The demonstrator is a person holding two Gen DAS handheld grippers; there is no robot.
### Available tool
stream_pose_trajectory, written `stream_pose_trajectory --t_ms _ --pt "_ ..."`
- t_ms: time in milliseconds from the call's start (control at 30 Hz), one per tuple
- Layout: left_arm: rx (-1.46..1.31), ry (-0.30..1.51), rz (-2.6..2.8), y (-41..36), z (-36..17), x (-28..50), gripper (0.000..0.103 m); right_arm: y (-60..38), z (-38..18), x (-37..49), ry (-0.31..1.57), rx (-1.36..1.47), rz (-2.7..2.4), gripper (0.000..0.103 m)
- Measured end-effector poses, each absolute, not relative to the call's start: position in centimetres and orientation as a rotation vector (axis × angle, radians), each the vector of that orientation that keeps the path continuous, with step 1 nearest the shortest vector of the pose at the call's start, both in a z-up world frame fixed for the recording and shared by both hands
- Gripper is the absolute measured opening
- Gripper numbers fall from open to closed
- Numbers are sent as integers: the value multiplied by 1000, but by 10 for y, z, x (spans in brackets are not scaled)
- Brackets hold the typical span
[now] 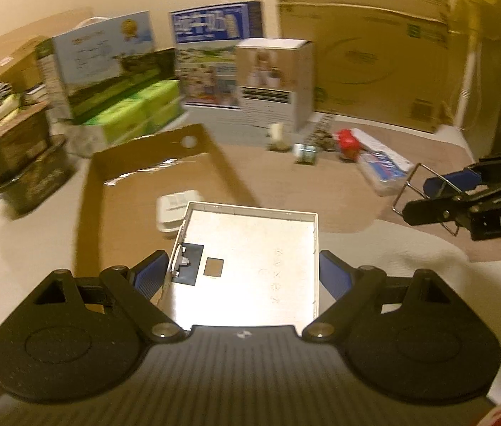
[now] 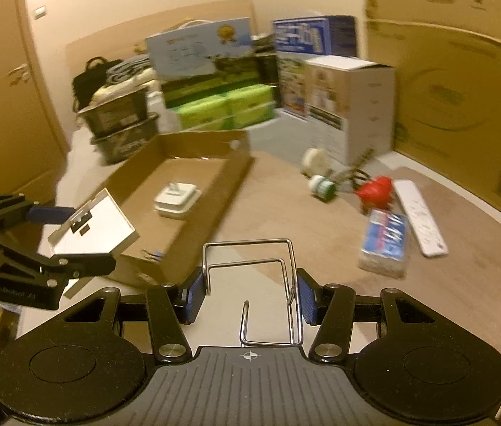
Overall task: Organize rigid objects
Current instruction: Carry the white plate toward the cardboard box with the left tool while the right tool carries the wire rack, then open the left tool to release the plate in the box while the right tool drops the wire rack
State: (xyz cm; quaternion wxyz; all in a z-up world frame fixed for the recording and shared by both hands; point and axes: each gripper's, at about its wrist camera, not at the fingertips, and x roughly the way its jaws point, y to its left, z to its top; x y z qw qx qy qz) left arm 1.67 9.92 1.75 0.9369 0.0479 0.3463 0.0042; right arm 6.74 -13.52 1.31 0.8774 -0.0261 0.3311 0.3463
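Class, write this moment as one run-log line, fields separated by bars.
left gripper: shut on white tray | right gripper: shut on wire rack | cardboard box: holds white adapter

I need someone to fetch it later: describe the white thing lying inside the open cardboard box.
Find the shallow open cardboard box on the brown mat, in front of the green packages. On its floor lies a white adapter-like block, squarish with rounded corners. It is the only thing seen inside the box.
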Motion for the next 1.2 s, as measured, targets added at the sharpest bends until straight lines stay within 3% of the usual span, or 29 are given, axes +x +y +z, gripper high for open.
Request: stream_pose_trajectory --t_ms 500,1200 --pt "88 718 107 171 16 27 88 -43 14 91 711 -85 837 53" --pt "84 745 114 199 -11 60 89 8 -5 127 745 -65 827 53"
